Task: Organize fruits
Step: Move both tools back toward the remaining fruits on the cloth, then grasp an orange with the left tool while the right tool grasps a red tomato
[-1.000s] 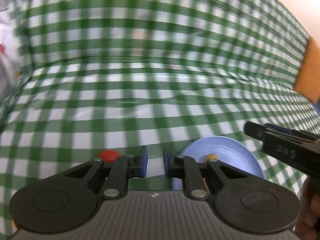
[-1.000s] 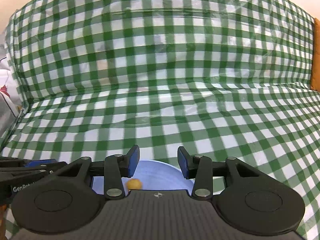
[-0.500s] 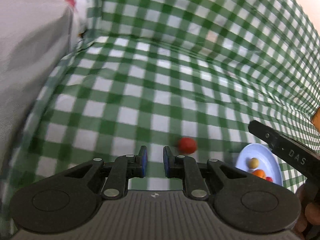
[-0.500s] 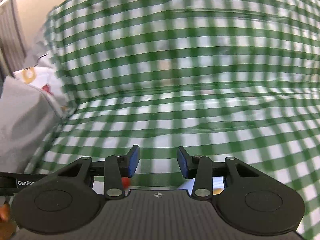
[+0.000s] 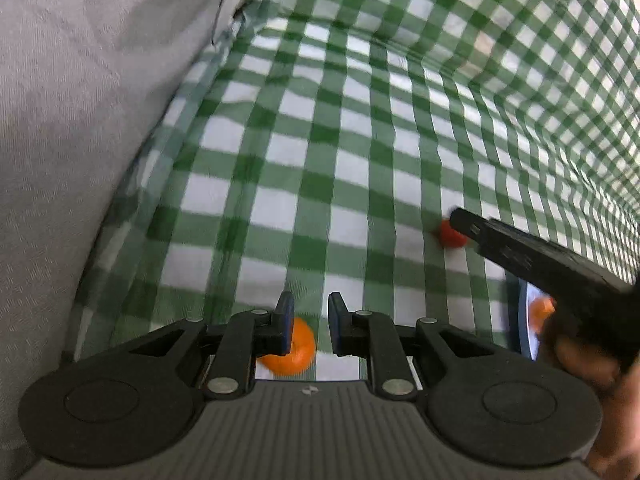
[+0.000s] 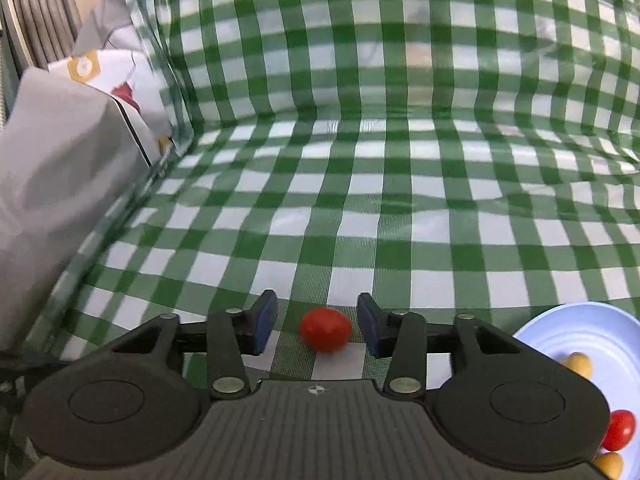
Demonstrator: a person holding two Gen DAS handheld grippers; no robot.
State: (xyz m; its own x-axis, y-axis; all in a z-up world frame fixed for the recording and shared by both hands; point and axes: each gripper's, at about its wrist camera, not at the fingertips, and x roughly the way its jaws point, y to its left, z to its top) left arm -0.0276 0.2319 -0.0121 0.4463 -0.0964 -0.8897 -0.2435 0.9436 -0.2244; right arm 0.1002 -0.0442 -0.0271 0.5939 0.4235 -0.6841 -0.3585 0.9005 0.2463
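A red cherry tomato lies on the green checked cloth between the open fingers of my right gripper; it also shows in the left wrist view, beside the right gripper's finger tip. An orange tangerine lies on the cloth under my left gripper, partly behind its left finger; the jaws stand a narrow gap apart and hold nothing. A light blue plate at the right holds yellow and red small tomatoes. In the left wrist view its rim and an orange fruit show.
A grey cushion rises along the left edge of the cloth. A white printed fabric lies behind it. The checked cloth climbs up a backrest at the far side. A hand holds the right gripper.
Both grippers have swung left. The tangerine has come into view under the left gripper. The red tomato now sits between the right gripper's fingers, and the plate has shifted to the right.
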